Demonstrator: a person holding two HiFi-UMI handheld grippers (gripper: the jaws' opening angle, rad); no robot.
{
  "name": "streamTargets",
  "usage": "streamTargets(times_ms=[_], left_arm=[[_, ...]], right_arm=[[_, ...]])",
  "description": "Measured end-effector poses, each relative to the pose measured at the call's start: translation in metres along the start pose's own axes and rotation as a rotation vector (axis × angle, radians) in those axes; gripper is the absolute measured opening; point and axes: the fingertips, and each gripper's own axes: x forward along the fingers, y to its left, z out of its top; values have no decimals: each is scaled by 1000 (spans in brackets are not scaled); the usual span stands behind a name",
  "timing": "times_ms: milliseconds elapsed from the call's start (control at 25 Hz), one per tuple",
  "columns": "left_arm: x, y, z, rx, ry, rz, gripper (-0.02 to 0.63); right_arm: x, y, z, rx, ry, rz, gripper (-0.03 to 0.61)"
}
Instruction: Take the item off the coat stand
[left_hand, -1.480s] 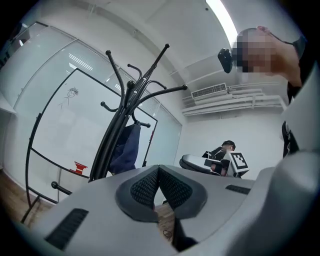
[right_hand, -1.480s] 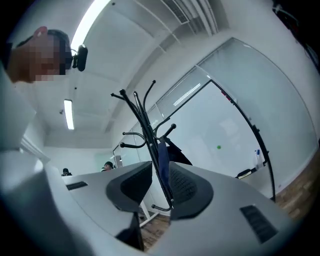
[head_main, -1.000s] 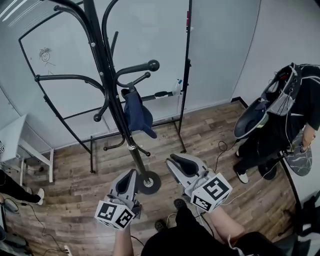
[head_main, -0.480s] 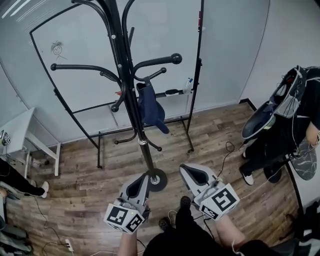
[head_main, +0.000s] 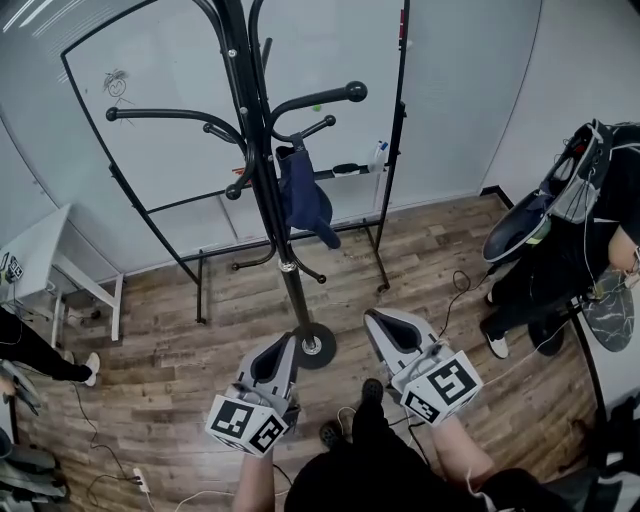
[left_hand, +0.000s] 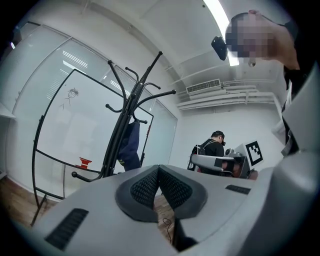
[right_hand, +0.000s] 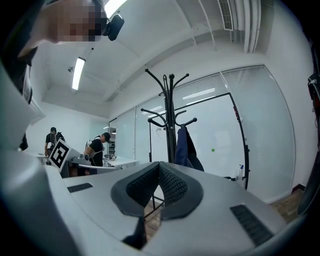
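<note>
A black coat stand (head_main: 262, 180) rises from a round base (head_main: 316, 346) on the wood floor. A dark blue item (head_main: 303, 200), like a cap or small garment, hangs from one of its short hooks. Both grippers are low in the head view, near the base and well short of the item. My left gripper (head_main: 284, 343) is shut with nothing in it; in the left gripper view its pads meet (left_hand: 158, 168), and the stand (left_hand: 125, 120) and item (left_hand: 131, 147) are ahead to the left. My right gripper (head_main: 379, 320) is also shut and empty (right_hand: 159, 164), with the item (right_hand: 186, 147) ahead.
A whiteboard on a black wheeled frame (head_main: 150, 110) stands behind the stand, with a tray holding markers (head_main: 350, 170). A person with a backpack (head_main: 560, 230) stands at the right. A white table (head_main: 40, 260) is at the left. Cables (head_main: 455, 290) trail on the floor.
The head view has shifted, so the stand and the hanging item appear further right. Both grippers have moved a little with it and stay low before the base.
</note>
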Motion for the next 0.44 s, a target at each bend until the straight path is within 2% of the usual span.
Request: streamTargets(times_ms=[440], left_arm=[[-1, 4, 1, 0, -8, 3, 14]], right_arm=[[4, 5, 5, -27, -6, 12, 32]])
